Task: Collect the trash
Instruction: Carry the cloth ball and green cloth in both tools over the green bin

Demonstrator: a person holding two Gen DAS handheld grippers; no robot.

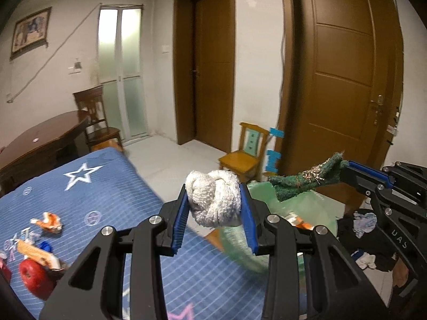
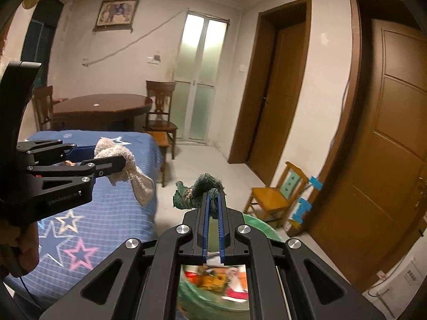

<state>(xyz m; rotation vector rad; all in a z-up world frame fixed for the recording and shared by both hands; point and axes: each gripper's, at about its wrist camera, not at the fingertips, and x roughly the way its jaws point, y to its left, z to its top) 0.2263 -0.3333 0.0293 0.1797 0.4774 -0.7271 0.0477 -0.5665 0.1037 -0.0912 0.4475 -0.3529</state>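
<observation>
While left gripper (image 1: pixel 214 200) clamps knotted terry rag (image 1: pixel 213 197) — right gripper (image 2: pixel 213 205) pinches fuzzy green cloth (image 2: pixel 197 190).

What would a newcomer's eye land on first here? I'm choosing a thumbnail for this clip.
First, the two cloth wads held up in mid-air: the left gripper is shut on a knotted white rag, and to its right the right gripper pinches a dark green rag. Below them gapes a green-lined trash bin with colourful wrappers inside, and to the left lies the blue star-patterned bedspread, still strewn with litter.
</observation>
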